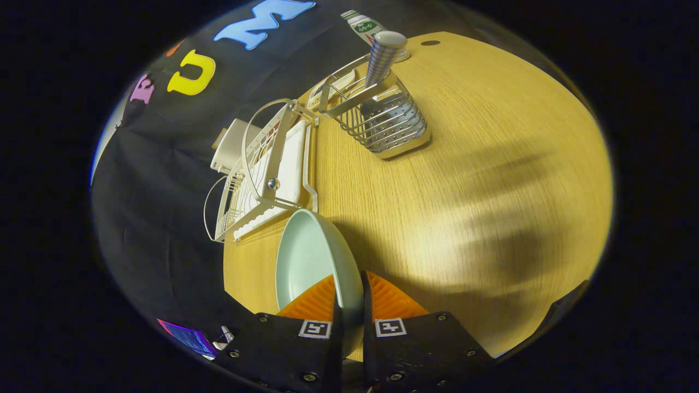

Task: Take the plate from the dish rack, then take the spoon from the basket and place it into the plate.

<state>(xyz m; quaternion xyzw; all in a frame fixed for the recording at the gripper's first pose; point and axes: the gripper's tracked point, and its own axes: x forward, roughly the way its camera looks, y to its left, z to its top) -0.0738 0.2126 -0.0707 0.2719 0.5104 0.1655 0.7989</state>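
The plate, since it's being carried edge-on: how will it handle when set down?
The plate, clamped by its rim in the hand-held gripper, looks rigid and glossy, so it may slip. Its curved underside could rock briefly on the table.

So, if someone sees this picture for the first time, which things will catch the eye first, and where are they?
First comes the pale green plate, held on edge between the fingers of the gripper, which is shut on its rim above the wooden table. Beyond it, beside the black cloth wall, stands the white dish rack. Farther along the table is a wire basket with a checked spoon handle sticking up out of it.
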